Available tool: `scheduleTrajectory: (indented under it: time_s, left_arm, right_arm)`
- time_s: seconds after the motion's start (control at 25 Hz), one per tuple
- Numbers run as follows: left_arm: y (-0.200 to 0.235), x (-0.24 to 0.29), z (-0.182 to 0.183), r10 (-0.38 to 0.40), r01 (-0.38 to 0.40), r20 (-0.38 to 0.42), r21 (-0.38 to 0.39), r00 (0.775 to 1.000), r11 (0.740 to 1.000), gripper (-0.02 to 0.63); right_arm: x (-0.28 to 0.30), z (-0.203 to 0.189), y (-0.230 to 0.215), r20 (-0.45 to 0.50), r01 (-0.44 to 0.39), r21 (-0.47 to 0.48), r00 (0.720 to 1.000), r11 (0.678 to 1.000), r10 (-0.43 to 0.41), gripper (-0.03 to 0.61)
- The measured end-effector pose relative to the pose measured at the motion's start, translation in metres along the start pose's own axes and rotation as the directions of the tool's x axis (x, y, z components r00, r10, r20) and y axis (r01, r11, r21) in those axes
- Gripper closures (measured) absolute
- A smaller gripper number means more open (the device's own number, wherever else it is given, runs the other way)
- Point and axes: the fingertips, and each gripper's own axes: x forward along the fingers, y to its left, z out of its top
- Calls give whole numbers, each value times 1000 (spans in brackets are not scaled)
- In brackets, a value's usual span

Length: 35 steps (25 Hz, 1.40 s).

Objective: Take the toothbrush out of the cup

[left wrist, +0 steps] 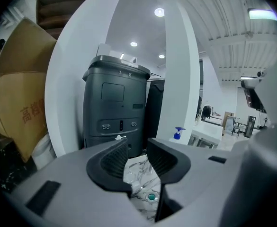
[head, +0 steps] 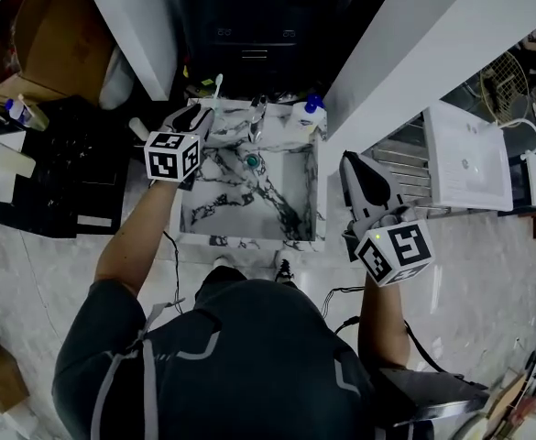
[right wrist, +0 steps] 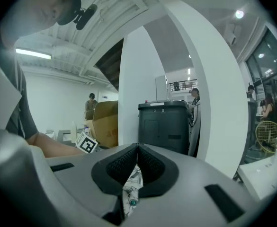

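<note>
While the left gripper (head: 202,111) reaches over the sink (head: 249,238), jaws apart and empty, the right gripper (head: 350,160) hangs aside, closed.

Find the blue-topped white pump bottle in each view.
Head view: white bottle with blue pump top, top right corner of the marble sink.
Left gripper view: the bottle, just right of centre.
Right gripper view: not in it.
Shared landmark: teal round drain, in all three.
</note>
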Motion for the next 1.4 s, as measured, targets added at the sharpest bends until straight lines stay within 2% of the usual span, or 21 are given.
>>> scheduleTrajectory:
  time_s: [0.32,0.64,1.0,1.2,1.4]
  left_arm:
    - [35,54,-31,8,-9,-77,-13,997,1000,460]
    - [54,99,-62,5,-6,-158,-6,987,1000,457]
    - [69,143,-74,13,-3,-226,46,974,999,457]
    - [75,147,-76,39,-22,-237,76,971,997,457]
    - [71,147,-74,27,7,-245,136,969,991,457]
  right_arm:
    - [-5,-17,-9,-29,79,45,997,996,-77,551]
    - [-13,-38,-11,-75,150,42,986,988,-146,551]
    - [-34,-60,-16,-117,238,45,966,970,-231,551]
    - [-44,-68,-18,-118,271,57,957,961,-263,551]
    - [-43,-76,-15,-121,270,66,958,960,-261,551]
